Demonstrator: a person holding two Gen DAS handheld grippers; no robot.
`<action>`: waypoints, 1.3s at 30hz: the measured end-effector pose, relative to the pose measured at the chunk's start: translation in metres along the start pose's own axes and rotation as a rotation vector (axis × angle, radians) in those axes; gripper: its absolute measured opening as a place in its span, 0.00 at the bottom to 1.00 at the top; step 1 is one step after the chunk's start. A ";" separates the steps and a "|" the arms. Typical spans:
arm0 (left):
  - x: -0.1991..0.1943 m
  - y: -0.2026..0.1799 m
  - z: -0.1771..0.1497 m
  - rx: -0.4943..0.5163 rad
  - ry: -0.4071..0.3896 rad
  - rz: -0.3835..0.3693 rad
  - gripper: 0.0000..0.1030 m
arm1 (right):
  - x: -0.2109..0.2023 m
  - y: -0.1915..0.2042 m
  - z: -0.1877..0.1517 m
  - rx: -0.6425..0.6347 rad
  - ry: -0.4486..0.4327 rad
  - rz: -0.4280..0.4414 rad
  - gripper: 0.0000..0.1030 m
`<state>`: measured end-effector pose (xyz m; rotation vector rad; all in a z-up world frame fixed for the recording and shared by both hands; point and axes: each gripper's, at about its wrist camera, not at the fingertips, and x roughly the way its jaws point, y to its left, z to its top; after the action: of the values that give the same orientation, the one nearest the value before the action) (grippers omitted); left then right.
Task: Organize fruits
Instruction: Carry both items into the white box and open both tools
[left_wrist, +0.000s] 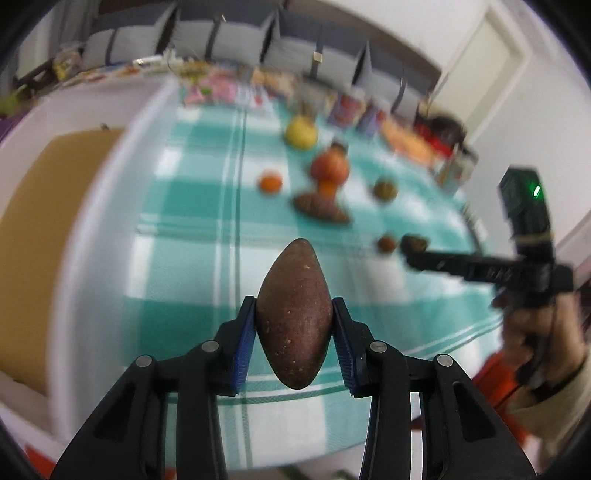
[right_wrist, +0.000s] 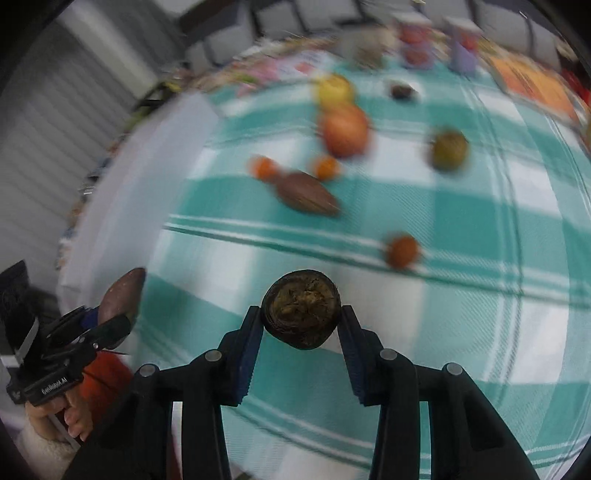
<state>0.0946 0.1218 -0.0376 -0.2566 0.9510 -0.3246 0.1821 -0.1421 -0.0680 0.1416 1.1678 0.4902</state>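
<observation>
Left gripper (left_wrist: 294, 325): jaws clamped a brown, pointed fruit (left_wrist: 294, 314), raised over the checked cloth (left_wrist: 192, 206).
Right gripper (right_wrist: 301, 325): jaws pinched a dark round fruit (right_wrist: 301, 309).
Cloth: other fruits lay scattered, blurred.

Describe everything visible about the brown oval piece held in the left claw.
The brown oval piece is spindle-shaped, reddish-brown, matte and lightly speckled, tapering to blunt tips. It points forward along the left claw, whose blue pads press its two sides at mid-length. It is held in the air above the teal-and-white checked cloth; nothing else touches it. The right wrist view shows it too.
</observation>
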 end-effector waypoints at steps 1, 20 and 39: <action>-0.018 0.007 0.008 -0.015 -0.031 -0.005 0.39 | -0.007 0.017 0.007 -0.028 -0.015 0.025 0.41; -0.077 0.220 -0.010 -0.315 -0.029 0.439 0.41 | 0.117 0.318 0.034 -0.391 0.116 0.227 0.41; -0.101 0.053 0.025 -0.141 -0.402 0.215 0.89 | -0.056 0.166 0.010 -0.349 -0.473 -0.144 1.00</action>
<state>0.0690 0.2111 0.0338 -0.3314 0.5965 -0.0043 0.1250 -0.0179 0.0421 -0.1241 0.6135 0.4927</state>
